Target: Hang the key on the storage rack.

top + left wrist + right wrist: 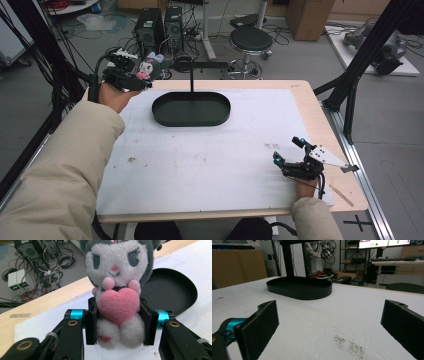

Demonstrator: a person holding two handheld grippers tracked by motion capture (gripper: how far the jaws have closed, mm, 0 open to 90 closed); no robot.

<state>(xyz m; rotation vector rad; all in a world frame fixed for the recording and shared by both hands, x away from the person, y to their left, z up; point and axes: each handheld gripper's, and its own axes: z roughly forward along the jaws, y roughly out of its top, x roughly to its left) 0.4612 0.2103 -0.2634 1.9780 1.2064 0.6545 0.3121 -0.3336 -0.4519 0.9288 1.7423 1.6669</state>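
Your left tool [117, 322] is clamped on a grey-and-white plush toy [117, 290] hugging a pink heart, its jaws pressing the toy's sides, held up over the far left corner of the tabletop [210, 165] just beside the black oval tray [191, 109]. Your right tool [290, 151] rests low near the right front edge, jaws spread wide with nothing between them.

A grey floor [300, 55] lies beyond the table, strewn with cables [127, 42]. Two computer towers [160, 27] stand near a round black stool [251, 39]. A cardboard box [307, 17] sits farther right. A lit monitor [384, 243] hangs above a desk [397, 263].
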